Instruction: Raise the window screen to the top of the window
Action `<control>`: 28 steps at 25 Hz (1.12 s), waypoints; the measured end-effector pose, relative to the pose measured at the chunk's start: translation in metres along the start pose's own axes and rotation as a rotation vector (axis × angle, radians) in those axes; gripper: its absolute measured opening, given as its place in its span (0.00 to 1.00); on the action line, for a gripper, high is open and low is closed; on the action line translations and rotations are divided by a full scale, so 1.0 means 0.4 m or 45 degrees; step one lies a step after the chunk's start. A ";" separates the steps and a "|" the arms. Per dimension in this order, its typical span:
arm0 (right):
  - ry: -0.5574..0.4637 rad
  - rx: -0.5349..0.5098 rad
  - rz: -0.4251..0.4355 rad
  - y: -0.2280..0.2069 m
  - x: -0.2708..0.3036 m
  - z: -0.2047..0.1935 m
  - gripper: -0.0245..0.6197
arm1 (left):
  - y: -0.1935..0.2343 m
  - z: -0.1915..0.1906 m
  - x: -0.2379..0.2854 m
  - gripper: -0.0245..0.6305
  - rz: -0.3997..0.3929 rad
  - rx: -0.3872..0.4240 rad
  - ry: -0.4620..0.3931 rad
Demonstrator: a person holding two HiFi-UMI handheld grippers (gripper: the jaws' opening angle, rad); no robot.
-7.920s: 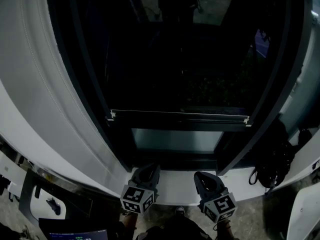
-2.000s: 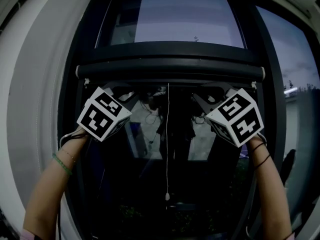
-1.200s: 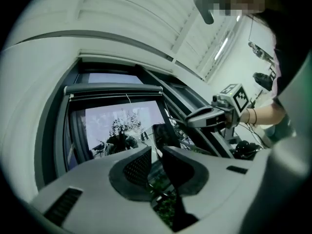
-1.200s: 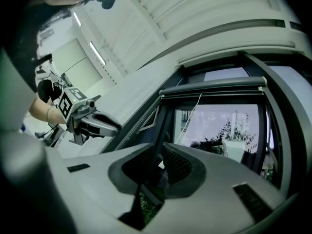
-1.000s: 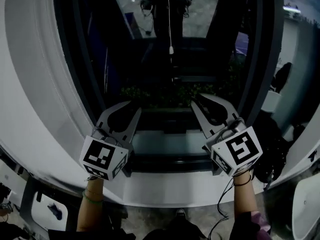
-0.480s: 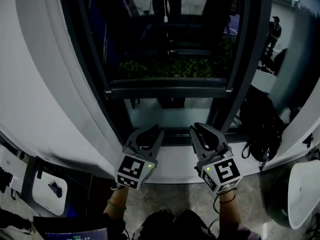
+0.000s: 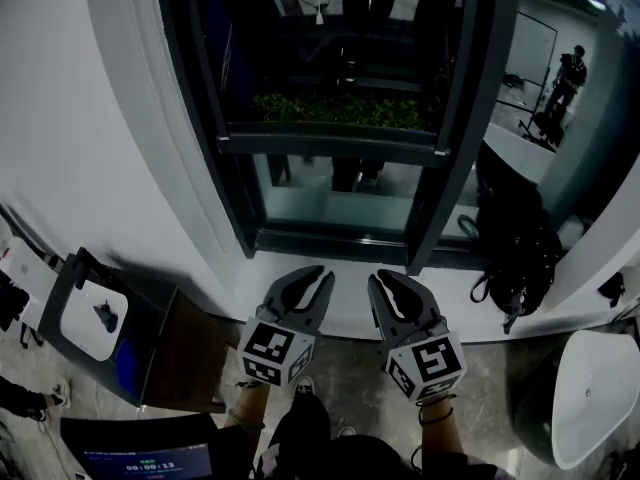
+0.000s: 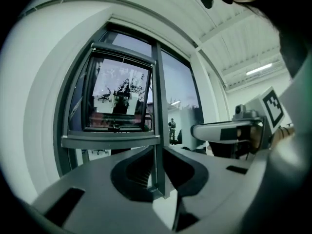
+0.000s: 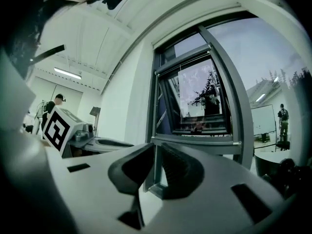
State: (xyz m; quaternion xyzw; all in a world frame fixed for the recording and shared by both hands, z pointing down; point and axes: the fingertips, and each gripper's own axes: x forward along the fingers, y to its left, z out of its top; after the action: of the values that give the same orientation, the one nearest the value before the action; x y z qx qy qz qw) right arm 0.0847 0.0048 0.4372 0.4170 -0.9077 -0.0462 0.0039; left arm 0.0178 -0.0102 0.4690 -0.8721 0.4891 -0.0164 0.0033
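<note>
The dark-framed window [image 7: 330, 146] fills the upper half of the head view. A thin white pull cord with a bead [image 7: 319, 15] hangs at its top edge. In the left gripper view a thin pale bar [image 8: 122, 58], which looks like the screen's rail, lies just under the window's upper crossbar. My left gripper [image 7: 315, 273] and right gripper [image 7: 385, 280] are held low, side by side in front of the white sill [image 7: 455, 303]. They are apart from the window. Each stands open by a narrow gap with nothing between its jaws, as both gripper views [image 8: 159, 152] [image 9: 157, 152] show.
A black bag [image 7: 515, 253] lies on the sill at the right. A dark stand holding a white tray [image 7: 95, 318] is at the lower left, with a screen [image 7: 140, 460] below it. A white rounded object [image 7: 590, 398] sits at the lower right. Green plants [image 7: 345, 108] show beyond the glass.
Both grippers have come down from the screen's rail at the top of the window to low before the sill. The head view has tipped downward. The jaws stand closer together than a second ago.
</note>
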 end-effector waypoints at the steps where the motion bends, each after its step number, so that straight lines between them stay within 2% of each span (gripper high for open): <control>1: 0.009 -0.001 0.012 0.012 -0.032 -0.007 0.11 | -0.032 -0.012 -0.015 0.12 0.011 -0.024 0.005; 6: 0.059 0.057 0.051 0.060 -0.173 -0.065 0.11 | -0.185 -0.083 -0.091 0.12 0.042 -0.079 0.072; 10: 0.064 0.114 0.073 0.101 -0.227 -0.092 0.11 | -0.234 -0.106 -0.149 0.12 0.068 -0.087 0.100; 15: 0.029 0.169 0.084 0.152 -0.268 -0.097 0.11 | -0.234 -0.112 -0.224 0.12 0.097 -0.146 0.076; 22: 0.023 0.173 0.031 0.247 -0.303 -0.101 0.11 | -0.224 -0.139 -0.347 0.12 0.085 -0.097 0.118; 28: 0.018 0.230 -0.004 0.405 -0.335 -0.105 0.11 | -0.226 -0.153 -0.514 0.12 0.024 -0.044 0.129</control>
State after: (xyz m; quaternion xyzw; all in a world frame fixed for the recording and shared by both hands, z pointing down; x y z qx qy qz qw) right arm 0.0513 0.2079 0.4971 0.4174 -0.9075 0.0388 -0.0274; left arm -0.0141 0.2131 0.5269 -0.8654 0.4971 -0.0520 -0.0361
